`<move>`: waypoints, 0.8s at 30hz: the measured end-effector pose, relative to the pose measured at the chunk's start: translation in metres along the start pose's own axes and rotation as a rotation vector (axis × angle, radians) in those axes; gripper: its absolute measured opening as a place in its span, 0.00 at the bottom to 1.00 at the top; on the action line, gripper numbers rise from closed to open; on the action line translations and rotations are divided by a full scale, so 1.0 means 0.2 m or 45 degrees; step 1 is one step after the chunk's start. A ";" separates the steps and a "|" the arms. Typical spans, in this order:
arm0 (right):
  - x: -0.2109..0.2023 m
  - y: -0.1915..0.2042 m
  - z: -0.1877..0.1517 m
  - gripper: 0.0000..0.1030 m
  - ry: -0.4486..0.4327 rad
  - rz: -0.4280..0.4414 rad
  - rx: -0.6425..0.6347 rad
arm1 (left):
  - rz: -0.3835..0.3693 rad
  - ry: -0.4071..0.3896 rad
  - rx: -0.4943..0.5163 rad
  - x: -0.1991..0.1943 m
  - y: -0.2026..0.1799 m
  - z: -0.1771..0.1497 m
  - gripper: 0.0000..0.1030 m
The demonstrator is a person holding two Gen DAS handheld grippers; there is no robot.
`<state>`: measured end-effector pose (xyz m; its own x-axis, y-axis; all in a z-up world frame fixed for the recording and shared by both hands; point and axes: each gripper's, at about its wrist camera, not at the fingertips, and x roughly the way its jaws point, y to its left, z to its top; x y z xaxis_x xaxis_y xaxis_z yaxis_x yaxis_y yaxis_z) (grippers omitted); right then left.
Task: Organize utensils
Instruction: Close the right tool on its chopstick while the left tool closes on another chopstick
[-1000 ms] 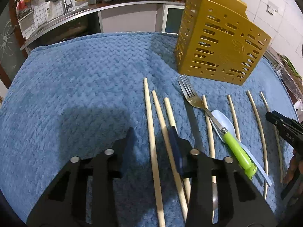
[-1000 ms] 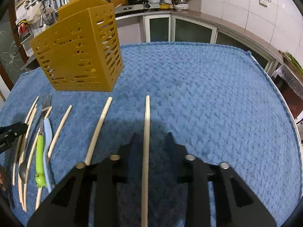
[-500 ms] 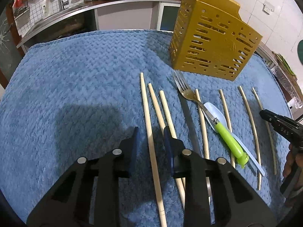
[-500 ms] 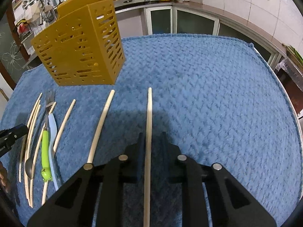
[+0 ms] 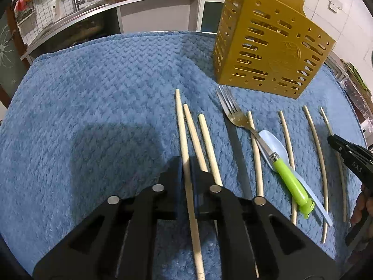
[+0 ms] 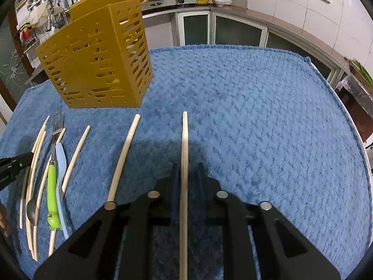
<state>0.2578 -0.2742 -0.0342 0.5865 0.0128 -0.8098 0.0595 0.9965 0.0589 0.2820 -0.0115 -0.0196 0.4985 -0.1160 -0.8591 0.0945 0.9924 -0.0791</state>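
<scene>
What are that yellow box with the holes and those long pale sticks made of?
The yellow box looks like molded plastic: even color, slight sheen, neat punched slots. The sticks seem to be bare wood or bamboo, matte and pale; which of the two is unclear.

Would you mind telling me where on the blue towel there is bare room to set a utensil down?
Two patches are free: the towel left of the leftmost chopstick, and the stretch right of the rightmost chopstick, out to the towel's edge. It is crowded between them, in front of the yellow holder, where the fork, spoons and other chopsticks lie.
</scene>
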 end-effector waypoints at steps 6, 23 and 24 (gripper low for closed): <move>-0.02 -0.03 0.01 0.06 0.010 0.047 0.041 | -0.049 -0.017 -0.033 -0.03 0.01 0.01 0.04; -0.23 -0.01 -0.02 0.06 -0.113 0.133 0.050 | -0.164 -0.100 -0.076 -0.21 0.02 -0.05 0.04; -0.23 -0.01 -0.02 0.06 -0.108 0.138 0.053 | -0.170 -0.091 -0.081 -0.20 0.02 -0.05 0.04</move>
<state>0.2267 -0.2764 -0.0001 0.6574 0.1112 -0.7453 0.0249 0.9853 0.1690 0.2533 -0.0018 0.0100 0.5455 -0.2476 -0.8007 0.1102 0.9683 -0.2243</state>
